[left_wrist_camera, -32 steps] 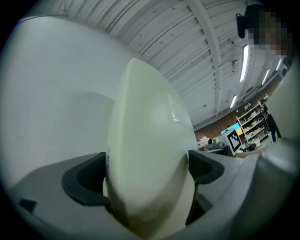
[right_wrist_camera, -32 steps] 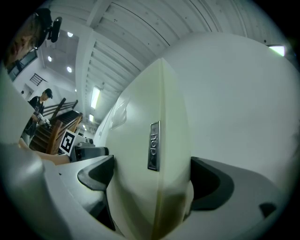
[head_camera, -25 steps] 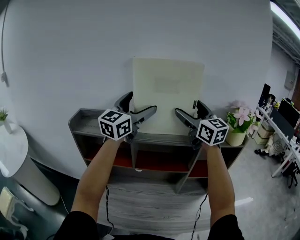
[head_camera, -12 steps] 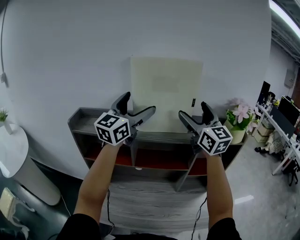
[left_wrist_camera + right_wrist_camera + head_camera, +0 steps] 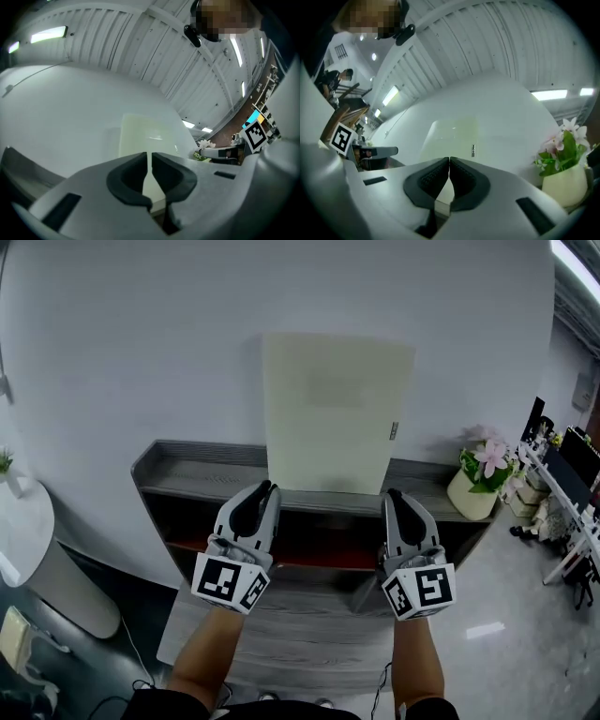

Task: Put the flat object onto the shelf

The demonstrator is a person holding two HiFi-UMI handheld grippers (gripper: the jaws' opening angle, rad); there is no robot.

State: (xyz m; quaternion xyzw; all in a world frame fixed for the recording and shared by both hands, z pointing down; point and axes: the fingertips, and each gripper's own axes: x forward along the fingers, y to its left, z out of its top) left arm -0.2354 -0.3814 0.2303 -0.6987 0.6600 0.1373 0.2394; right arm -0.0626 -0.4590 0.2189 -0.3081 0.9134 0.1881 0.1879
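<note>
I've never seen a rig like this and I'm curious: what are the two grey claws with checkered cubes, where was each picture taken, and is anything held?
There is no robot: a person holds a pinching tool in each hand, the left gripper and the right gripper; the cubes are part of them. One picture comes from a camera on the person's head, looking forward and down. The other two come from cameras on the grippers, looking along their fingers. A pale cream flat board stands on top of the grey shelf unit, against the white wall, with a cream pot of pink flowers to its right. Both pairs of fingers have just been closing and are now together with nothing between them, so nothing is held.
</note>
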